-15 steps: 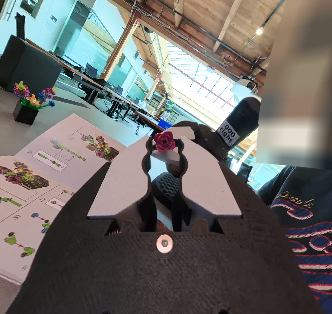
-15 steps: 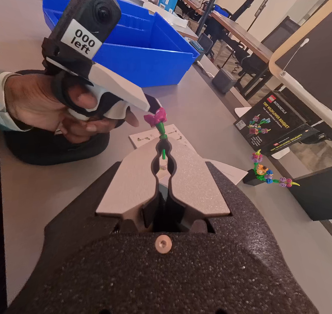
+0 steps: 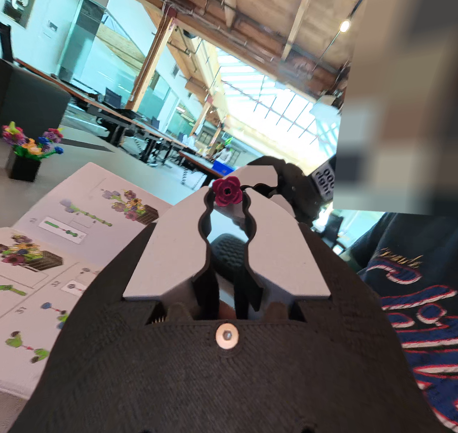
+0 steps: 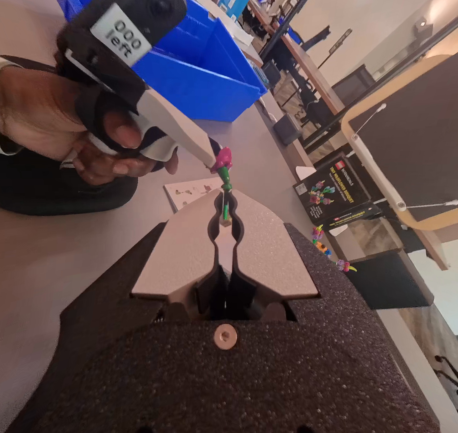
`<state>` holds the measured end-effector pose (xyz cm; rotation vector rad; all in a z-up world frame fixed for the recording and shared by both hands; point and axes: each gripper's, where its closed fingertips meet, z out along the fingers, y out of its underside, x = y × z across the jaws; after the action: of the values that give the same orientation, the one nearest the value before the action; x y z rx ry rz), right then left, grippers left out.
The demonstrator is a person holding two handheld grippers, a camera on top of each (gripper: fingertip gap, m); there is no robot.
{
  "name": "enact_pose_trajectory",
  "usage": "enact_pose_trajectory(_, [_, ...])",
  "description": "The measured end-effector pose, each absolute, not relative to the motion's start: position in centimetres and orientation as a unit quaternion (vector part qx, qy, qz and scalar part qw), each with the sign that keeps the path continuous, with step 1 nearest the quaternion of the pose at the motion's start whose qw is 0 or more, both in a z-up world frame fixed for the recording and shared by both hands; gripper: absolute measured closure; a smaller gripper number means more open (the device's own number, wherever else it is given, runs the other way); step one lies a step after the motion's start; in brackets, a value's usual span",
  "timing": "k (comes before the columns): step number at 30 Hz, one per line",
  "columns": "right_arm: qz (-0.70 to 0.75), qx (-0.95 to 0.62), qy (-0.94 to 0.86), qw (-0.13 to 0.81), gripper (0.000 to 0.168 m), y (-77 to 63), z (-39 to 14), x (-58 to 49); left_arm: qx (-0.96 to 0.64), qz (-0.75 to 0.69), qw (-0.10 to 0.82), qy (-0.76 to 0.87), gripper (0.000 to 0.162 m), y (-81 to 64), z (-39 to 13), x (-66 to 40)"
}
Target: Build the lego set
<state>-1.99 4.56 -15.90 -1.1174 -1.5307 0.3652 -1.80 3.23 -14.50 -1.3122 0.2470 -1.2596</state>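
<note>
My left gripper (image 3: 227,193) is shut on a magenta flower piece (image 3: 227,191) at its fingertips. In the right wrist view the same flower (image 4: 223,159) sits on top of a green stem (image 4: 225,185). My right gripper (image 4: 226,193) is shut on that green stem, whose lower end (image 4: 226,213) shows between the fingers. The two grippers meet tip to tip above the table, with the left gripper (image 4: 213,163) coming in from the upper left. The built flower bouquet in its black pot (image 3: 27,148) stands at the far left, and it also shows in the right wrist view (image 4: 324,245).
The open instruction booklet (image 3: 62,235) lies on the grey table under the grippers. A blue bin (image 4: 198,74) stands behind the left gripper. The black set box (image 4: 332,198) lies at the table's right edge. A person's hand (image 4: 49,128) holds the left gripper. Only a small space, under 4 cm, lies between the two pairs of fingers.
The right gripper has tilted and drawn closer to the left gripper. The flower now sits on the top of the green stem. Both views are slightly blurred by motion.
</note>
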Motion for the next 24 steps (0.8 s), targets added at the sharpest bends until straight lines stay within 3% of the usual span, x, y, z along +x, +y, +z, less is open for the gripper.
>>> enact_pose_trajectory(4, [0.255,-0.478,-0.642,0.542,0.14,4.0,-15.3,-2.0,-0.524,-0.603,0.597,0.067,0.14,2.8,-13.5,-2.8])
enact_pose_trajectory(11, [0.635,-0.425,-0.488,0.421,0.15,2.2,-11.2,-0.6,-0.505,-0.633,0.581,0.078,0.14,1.7,-13.0,-1.9])
enact_pose_trajectory(24, [0.596,-0.427,-0.528,0.429,0.16,1.1,-13.0,-1.2,-0.51,-0.604,0.6,0.121,0.14,1.0,-12.9,-0.5])
